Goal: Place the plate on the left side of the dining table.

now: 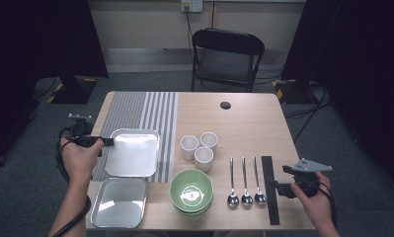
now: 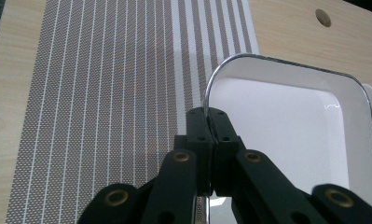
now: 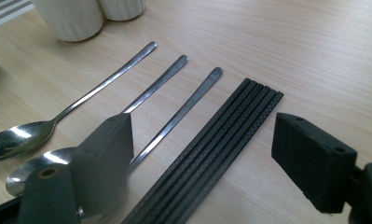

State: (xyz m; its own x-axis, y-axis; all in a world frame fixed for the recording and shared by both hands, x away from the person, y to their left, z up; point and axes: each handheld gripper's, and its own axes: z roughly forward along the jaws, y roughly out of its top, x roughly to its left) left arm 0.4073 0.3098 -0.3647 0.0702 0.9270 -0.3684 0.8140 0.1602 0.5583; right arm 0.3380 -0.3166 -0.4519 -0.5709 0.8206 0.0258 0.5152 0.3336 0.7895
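1. Left gripper [image 1: 107,142] at the left side of the table [image 1: 244,123], jaws pinched together on the left rim of the upper metal tray [image 1: 133,153]; in the left gripper view the thin chrome rim of the tray [image 2: 286,121] runs straight into the seam between the two black jaws, gripper [image 2: 210,122] clamped on it.
2. Tray resting on the striped grey placemat [image 1: 135,111], white inside, rounded corners; the held rim on the side nearest the left hand [image 1: 81,158].
3. Second metal tray [image 1: 119,202] just below it, near the table's front edge, apart from the jaws.
4. Right gripper [image 1: 282,178] at the right side of the table, jaws spread wide and gripping nothing; in the right gripper view, gripper [image 3: 200,154] hanging over the bundle of black chopsticks [image 3: 211,154], which lies on the table between the two jaw tips without touching either.
5. Chopsticks [image 1: 270,190] laid lengthwise, just right of three metal spoons [image 1: 245,182] lined up side by side.
6. Stacked green bowls [image 1: 191,192] left of the spoons, three white ribbed cups [image 1: 199,146] clustered behind them.
7. Black folding chair [image 1: 226,59] beyond the far edge of the table.
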